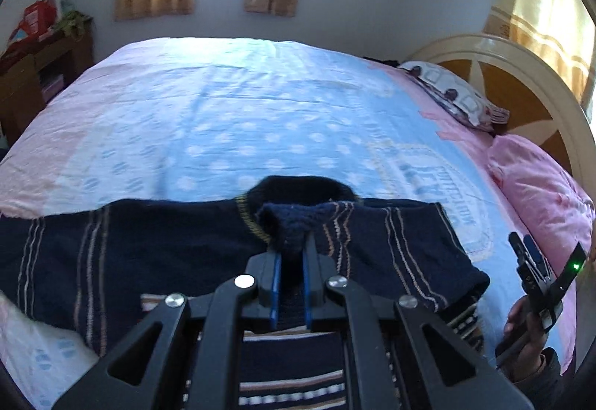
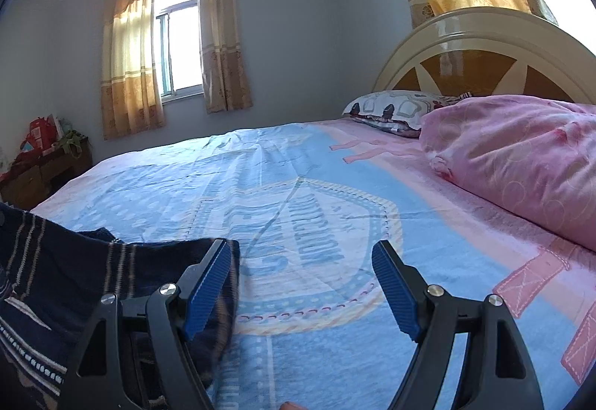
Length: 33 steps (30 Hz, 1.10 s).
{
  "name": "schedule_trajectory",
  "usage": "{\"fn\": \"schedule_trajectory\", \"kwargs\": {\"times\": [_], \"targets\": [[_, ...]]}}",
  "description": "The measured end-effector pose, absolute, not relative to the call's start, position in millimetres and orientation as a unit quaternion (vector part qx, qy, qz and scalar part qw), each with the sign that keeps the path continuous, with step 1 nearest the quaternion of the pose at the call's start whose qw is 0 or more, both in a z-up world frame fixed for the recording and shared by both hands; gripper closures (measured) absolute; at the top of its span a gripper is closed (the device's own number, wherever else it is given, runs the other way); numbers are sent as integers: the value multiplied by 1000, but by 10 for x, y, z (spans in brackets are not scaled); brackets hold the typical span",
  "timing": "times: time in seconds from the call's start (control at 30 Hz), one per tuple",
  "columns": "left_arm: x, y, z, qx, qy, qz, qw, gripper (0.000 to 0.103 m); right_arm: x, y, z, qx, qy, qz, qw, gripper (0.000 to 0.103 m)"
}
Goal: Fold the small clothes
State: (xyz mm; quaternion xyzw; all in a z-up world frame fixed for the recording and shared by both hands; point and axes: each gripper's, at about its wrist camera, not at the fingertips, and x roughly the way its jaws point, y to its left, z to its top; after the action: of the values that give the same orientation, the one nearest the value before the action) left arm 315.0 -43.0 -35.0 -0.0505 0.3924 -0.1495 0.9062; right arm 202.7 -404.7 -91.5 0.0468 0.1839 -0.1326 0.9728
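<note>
A small navy knit sweater (image 1: 149,253) with thin tan stripes lies spread on the blue and pink bedsheet (image 1: 231,119), neck hole facing away. My left gripper (image 1: 290,257) is shut on a pinch of the sweater's knit just below the collar. The right gripper shows in the left wrist view (image 1: 529,253) at the far right, beside the sweater's right sleeve. In the right wrist view my right gripper (image 2: 301,253) is open and empty over the sheet, its left finger (image 2: 208,279) over the sleeve edge of the sweater (image 2: 74,268).
A pink pillow (image 2: 521,164) and a patterned pillow (image 2: 395,108) lie by the round headboard (image 2: 484,48) on the right. A wooden side cabinet (image 1: 33,74) with clutter stands at the far left. Curtained windows are behind.
</note>
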Motion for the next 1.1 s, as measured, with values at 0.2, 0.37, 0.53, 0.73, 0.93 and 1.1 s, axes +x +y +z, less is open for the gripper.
{"fn": "schedule_trajectory", "kwargs": {"times": [0.2, 0.37, 0.53, 0.73, 0.93, 1.1], "targets": [[3171, -96, -436, -56, 404, -119, 905, 93, 2042, -3983, -929, 35, 190, -123, 973, 19], [3238, 126, -632, -66, 431, -97, 895, 93, 2077, -3882, -946, 16, 201, -111, 973, 19], [3274, 158, -927, -46, 451, -76, 888, 93, 2108, -3631, -975, -32, 214, -83, 973, 19], [3338, 168, -1128, -34, 453, -54, 889, 89, 2242, -3362, -1119, -83, 267, -63, 958, 19], [3367, 195, -1340, 0, 478, -7, 878, 82, 2372, -3383, -1273, -80, 324, -63, 941, 19], [3112, 260, -1183, -15, 450, -35, 892, 61, 2378, -3430, -1296, -72, 332, -72, 938, 19]]}}
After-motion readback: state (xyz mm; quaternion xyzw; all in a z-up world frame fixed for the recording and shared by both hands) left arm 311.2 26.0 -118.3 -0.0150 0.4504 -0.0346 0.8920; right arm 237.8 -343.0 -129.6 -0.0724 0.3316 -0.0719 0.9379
